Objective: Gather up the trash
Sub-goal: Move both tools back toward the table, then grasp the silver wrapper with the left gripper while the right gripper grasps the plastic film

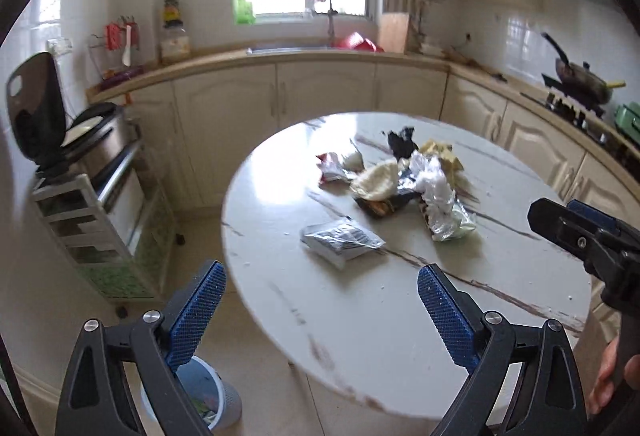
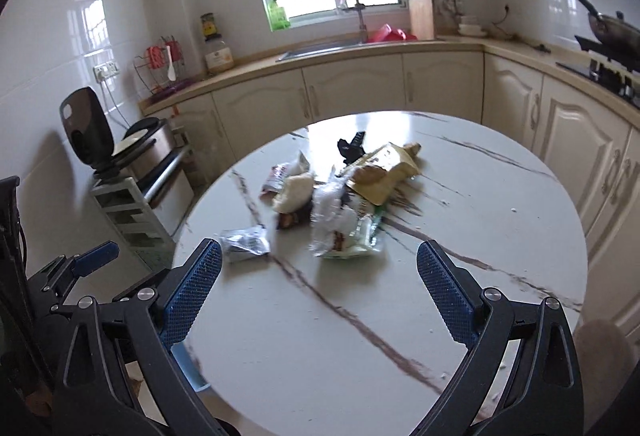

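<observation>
A pile of crumpled wrappers (image 1: 404, 176) lies on the far half of a round marble table (image 1: 360, 336). It also shows in the right wrist view (image 2: 344, 196). A silver packet (image 1: 340, 238) lies apart, nearer me, and shows in the right wrist view (image 2: 245, 243). My left gripper (image 1: 320, 316) is open and empty, held above the table's near left edge. My right gripper (image 2: 320, 300) is open and empty above the table's near part. The right gripper shows at the right edge of the left wrist view (image 1: 588, 236). A blue bin (image 1: 204, 394) with some trash stands on the floor below the left gripper.
A white rack (image 1: 104, 220) with a rice cooker (image 1: 80, 128) stands left of the table. Cream cabinets (image 1: 280, 92) with a sink (image 2: 320, 46) run along the back wall. A stove with a pan (image 1: 584, 80) is at the right. A stool (image 2: 600, 344) stands by the table's right edge.
</observation>
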`<state>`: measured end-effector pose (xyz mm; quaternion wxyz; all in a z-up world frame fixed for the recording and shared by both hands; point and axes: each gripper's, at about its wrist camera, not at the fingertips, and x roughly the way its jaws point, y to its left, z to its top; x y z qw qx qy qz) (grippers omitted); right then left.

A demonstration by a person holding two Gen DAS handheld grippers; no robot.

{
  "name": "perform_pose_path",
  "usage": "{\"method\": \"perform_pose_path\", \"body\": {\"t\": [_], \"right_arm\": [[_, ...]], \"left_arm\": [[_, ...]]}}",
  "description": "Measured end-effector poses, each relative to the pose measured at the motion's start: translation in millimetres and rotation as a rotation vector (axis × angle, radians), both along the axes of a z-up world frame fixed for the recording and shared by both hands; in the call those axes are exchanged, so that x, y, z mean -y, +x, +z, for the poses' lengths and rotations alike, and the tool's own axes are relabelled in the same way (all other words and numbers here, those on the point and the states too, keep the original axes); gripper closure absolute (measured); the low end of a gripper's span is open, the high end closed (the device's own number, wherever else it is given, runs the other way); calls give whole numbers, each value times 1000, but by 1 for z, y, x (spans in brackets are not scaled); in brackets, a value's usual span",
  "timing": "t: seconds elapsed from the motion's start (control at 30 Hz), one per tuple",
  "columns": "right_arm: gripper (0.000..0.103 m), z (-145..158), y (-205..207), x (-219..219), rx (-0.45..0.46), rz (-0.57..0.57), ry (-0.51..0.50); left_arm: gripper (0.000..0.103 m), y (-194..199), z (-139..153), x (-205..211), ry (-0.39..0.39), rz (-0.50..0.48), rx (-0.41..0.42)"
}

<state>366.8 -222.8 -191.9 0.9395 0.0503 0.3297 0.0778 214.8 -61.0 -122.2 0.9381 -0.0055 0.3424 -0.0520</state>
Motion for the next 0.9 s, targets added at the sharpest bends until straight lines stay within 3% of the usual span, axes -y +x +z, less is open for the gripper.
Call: {"method": "perform_pose_path", "body": {"t": [0.17,0.33,0.47,0.53,0.6,0.63,0.7,0.9], "right_arm": [[5,-22,36,3,-64,24,-18],[9,-44,77,-3,-131,65,31],[26,-55,103,-9,-159,68,-12],[43,-60,111,-11,-168,80,-25],[71,-67,118,-11,-197,92,-31],[79,-69,119,-10,-207,108,-16],[84,-68,114,-4,-189,109,-1],[85,-56,92,18,-145,103,55]], "left_arm": [[9,43,-14,0,38,2,-50],[9,116,-30,-9,70,-17,-89],[9,150,-45,-13,94,-26,-115],[9,163,-54,-10,101,-36,-124],[9,172,-60,-6,102,-55,-127],[9,179,-65,-5,106,-60,-130],[9,189,-72,-3,123,-66,-137],[10,210,-86,0,130,-78,-131]]}}
